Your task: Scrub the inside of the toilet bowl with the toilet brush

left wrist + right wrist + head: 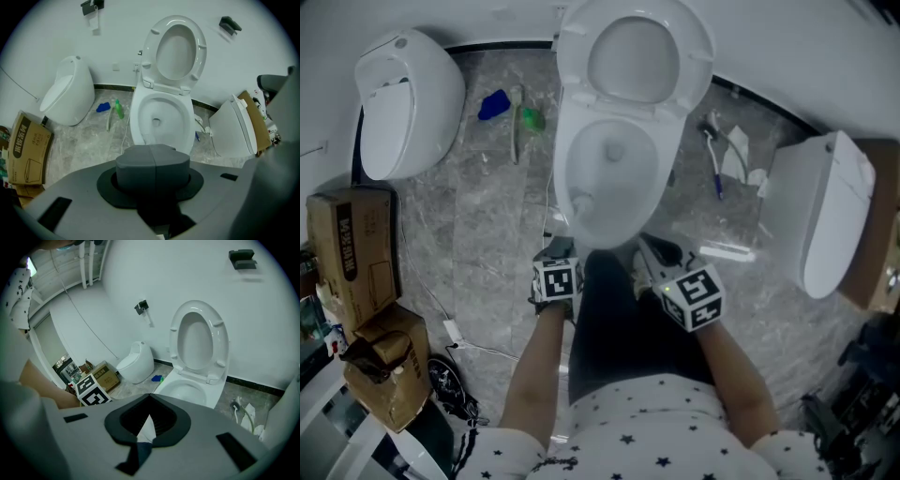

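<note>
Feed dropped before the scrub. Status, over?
Left gripper shut, empty; right gripper open, empty. Toilet bowl open, lid up. Long-handled tool, maybe the brush, on floor left of bowl. Bowl unobstructed.

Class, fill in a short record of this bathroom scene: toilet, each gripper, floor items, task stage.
toilet: seat raised, bowl uncovered
left gripper: shut, empty, aimed at toilet
right gripper: no object seen in it; jaw state unclear
floor beside toilet: green bottle, blue item
task stage: scrubbing not begun
</note>
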Action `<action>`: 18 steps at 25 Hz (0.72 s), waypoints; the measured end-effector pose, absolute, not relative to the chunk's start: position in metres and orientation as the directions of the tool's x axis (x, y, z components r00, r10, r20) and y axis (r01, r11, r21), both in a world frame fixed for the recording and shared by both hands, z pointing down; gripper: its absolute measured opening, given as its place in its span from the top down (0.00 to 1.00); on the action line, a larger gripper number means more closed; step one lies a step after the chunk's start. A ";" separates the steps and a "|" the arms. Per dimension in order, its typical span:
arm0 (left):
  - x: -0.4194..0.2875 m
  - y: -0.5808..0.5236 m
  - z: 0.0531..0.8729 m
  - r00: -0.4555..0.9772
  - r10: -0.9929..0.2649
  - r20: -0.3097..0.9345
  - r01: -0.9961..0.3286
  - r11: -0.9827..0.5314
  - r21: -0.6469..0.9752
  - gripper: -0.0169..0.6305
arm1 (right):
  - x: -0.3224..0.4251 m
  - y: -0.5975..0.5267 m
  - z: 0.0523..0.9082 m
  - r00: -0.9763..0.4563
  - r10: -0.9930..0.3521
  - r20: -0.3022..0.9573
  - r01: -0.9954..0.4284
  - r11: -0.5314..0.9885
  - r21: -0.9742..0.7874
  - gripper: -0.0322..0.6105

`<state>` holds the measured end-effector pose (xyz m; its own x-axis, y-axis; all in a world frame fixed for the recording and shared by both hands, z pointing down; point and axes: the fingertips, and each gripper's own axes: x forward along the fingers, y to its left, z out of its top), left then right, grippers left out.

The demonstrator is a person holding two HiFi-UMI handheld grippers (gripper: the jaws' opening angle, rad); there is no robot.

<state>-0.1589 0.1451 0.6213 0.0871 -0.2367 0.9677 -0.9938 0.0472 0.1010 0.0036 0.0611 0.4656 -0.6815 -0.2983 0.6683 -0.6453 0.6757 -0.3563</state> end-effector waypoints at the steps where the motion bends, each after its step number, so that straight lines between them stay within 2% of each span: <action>1: -0.157 0.147 0.621 0.090 -0.233 0.968 -0.994 0.043 0.103 0.74 | 0.005 0.061 0.466 -0.681 -0.299 0.669 -0.646 0.676 -0.355 0.94; 18: -0.124 0.180 0.627 0.135 -0.130 0.982 -0.990 -0.051 0.129 0.74 | 0.017 0.066 0.464 -0.670 -0.310 0.674 -0.661 0.662 -0.352 0.94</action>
